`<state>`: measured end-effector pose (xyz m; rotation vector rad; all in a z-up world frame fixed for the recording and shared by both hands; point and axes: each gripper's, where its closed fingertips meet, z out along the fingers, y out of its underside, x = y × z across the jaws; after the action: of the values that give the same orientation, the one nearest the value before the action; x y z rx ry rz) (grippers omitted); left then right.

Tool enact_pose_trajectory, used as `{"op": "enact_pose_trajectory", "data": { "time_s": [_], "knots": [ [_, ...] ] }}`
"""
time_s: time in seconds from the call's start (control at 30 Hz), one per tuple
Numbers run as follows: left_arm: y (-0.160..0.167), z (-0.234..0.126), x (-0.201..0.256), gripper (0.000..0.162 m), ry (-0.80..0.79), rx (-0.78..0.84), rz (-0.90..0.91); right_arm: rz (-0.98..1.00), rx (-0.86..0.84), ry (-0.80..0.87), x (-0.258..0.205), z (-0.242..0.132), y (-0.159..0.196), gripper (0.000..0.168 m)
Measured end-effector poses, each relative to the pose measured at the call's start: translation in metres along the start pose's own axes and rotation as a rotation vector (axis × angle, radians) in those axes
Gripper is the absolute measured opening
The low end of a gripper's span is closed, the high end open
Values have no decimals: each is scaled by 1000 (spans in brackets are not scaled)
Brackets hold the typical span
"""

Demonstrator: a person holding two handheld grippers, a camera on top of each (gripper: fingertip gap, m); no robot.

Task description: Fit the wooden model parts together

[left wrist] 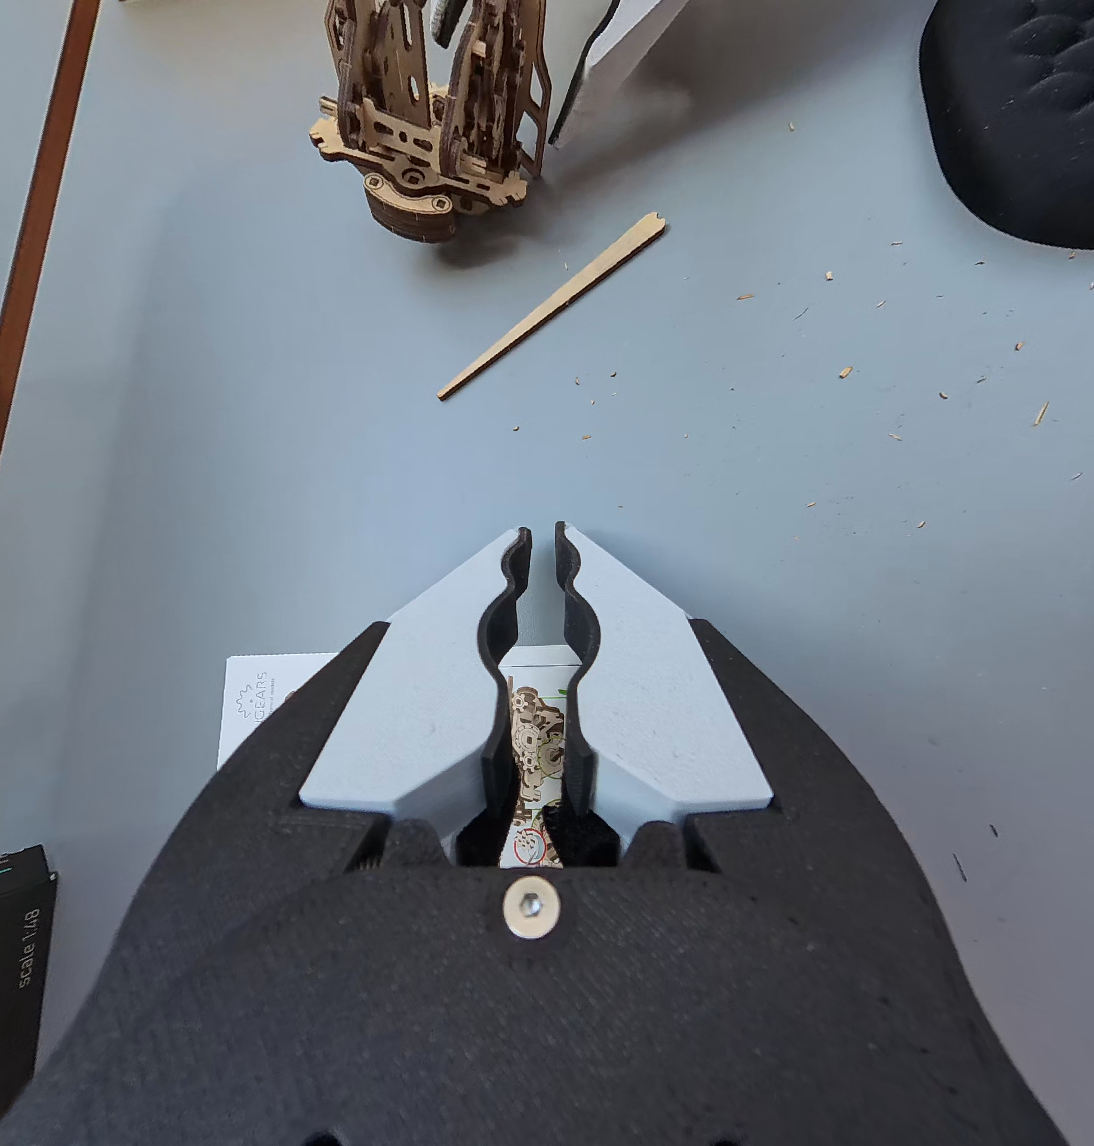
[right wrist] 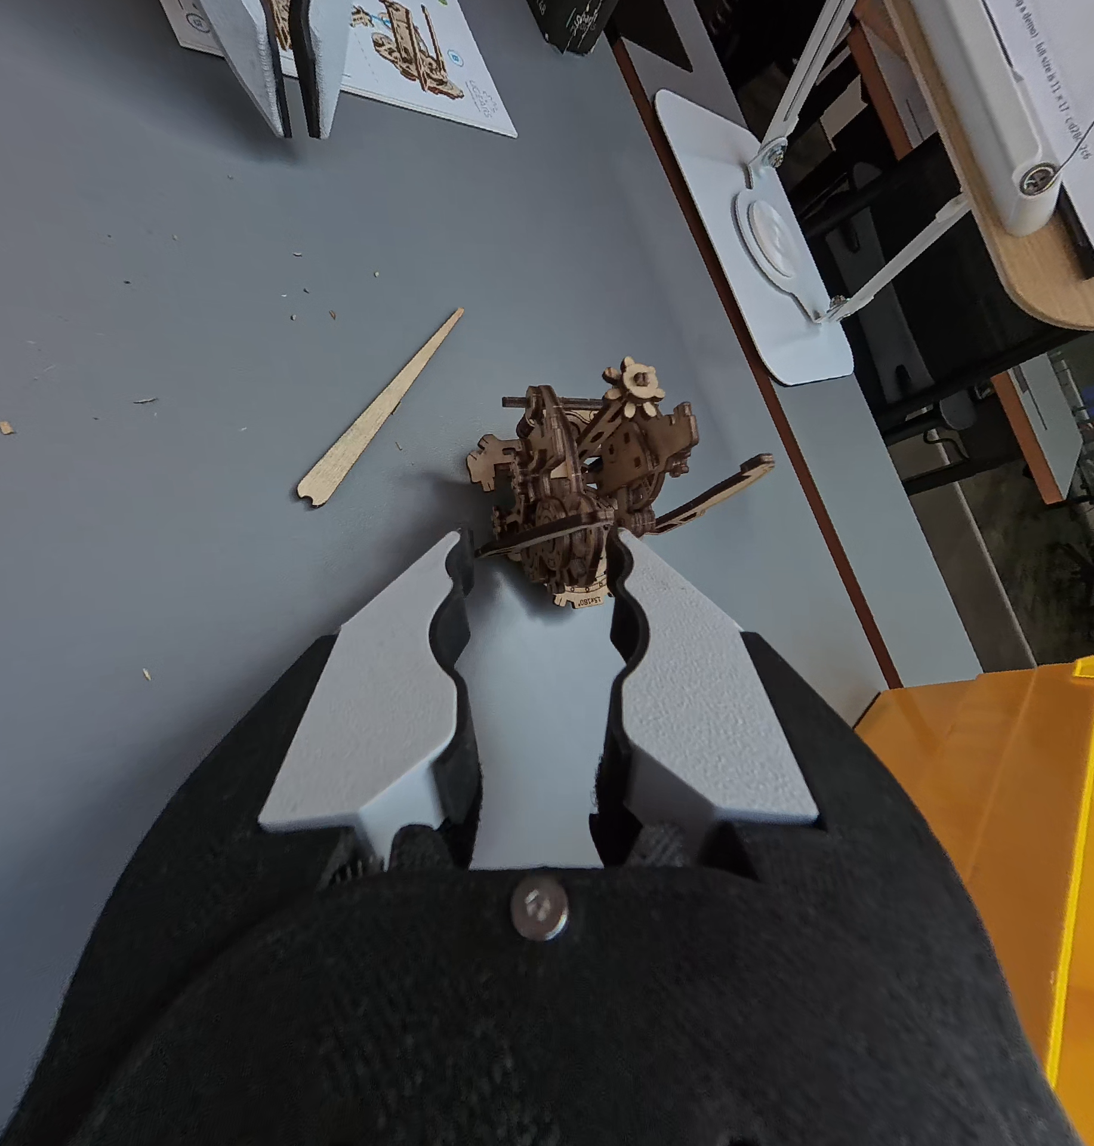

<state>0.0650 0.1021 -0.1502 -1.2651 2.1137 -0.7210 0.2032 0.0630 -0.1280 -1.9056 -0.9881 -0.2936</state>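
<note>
A part-built wooden model [right wrist: 594, 471] with gears and a cog stands on the grey table; it also shows in the left wrist view [left wrist: 426, 124]. My right gripper [right wrist: 541, 552] is shut on the model's near side, a curved plate between its fingertips. Its fingers [left wrist: 584, 74] also show around the model in the left wrist view. A thin tapered wooden stick [left wrist: 556, 304] lies loose on the table beside the model, also visible in the right wrist view [right wrist: 377, 415]. My left gripper [left wrist: 543, 533] is empty, its jaws nearly together, a short way short of the stick.
An instruction booklet [left wrist: 253, 701] lies under my left gripper, also in the right wrist view [right wrist: 420, 68]. A black cushion [left wrist: 1028, 111] sits at the far right. A yellow bin [right wrist: 997, 806] and a white lamp base [right wrist: 749, 248] stand near the table's wooden edge [left wrist: 36, 217]. Wood chips [left wrist: 845, 372] litter the table. My right fingertips sit around 15 cm from my left ones. The thin tapered wooden stick [left wrist: 556, 304] lies around 6 cm away from my right fingertips. It is also in sight in the right wrist view [right wrist: 384, 388].
</note>
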Motion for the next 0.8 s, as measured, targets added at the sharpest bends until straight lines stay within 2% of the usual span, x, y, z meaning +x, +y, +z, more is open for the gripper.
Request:
{"op": "enact_pose_trajectory", "data": {
  "time_s": [0.27,0.47,0.63,0.8],
  "knots": [
    [-1,-1,1,6,0,-3,6,-37,-92,0,3,-4,16,42],
    [1,-1,1,6,0,-9,7,41,-149,-32,3,-4,29,40],
    [1,0,2,6,3,-16,12,114,-186,13,15,-3,42,33],
    [1,2,3,5,5,-19,9,254,-150,8,16,12,39,17]
  ]
}}
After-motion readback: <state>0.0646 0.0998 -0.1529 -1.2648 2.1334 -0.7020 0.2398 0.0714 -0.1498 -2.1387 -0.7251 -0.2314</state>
